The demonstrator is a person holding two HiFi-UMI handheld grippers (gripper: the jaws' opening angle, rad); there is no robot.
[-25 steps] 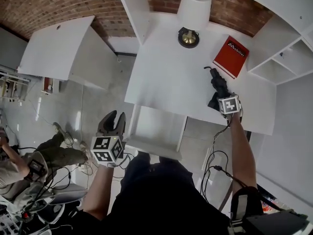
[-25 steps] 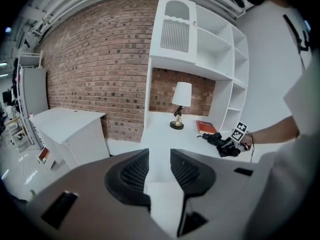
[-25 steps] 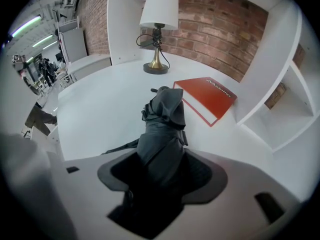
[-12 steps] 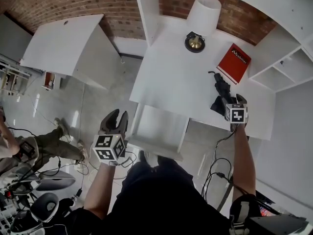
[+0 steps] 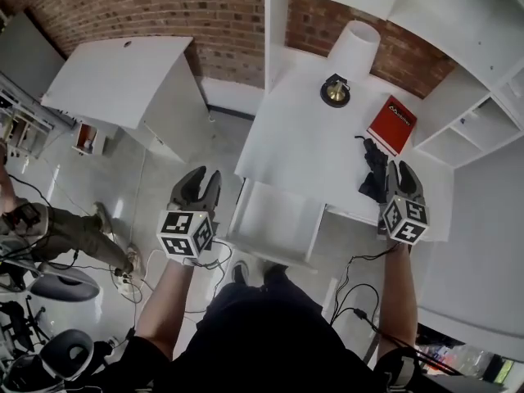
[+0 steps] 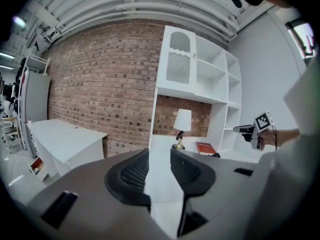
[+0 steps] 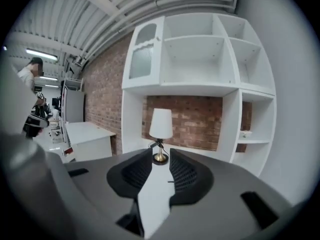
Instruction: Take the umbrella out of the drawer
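the black umbrella point(image 5: 373, 169) lies folded on the white surface point(image 5: 303, 137), outside the open drawer point(image 5: 270, 213), near a red book point(image 5: 391, 124) and a lamp point(image 5: 348, 56); the right gripper point(image 5: 401, 170) is just beside it, its fingers point(image 7: 187, 176) closing with a narrow gap and nothing between them; the left gripper point(image 5: 205, 178) is well apart, over the floor point(image 5: 164, 178), its fingers slightly parted and empty
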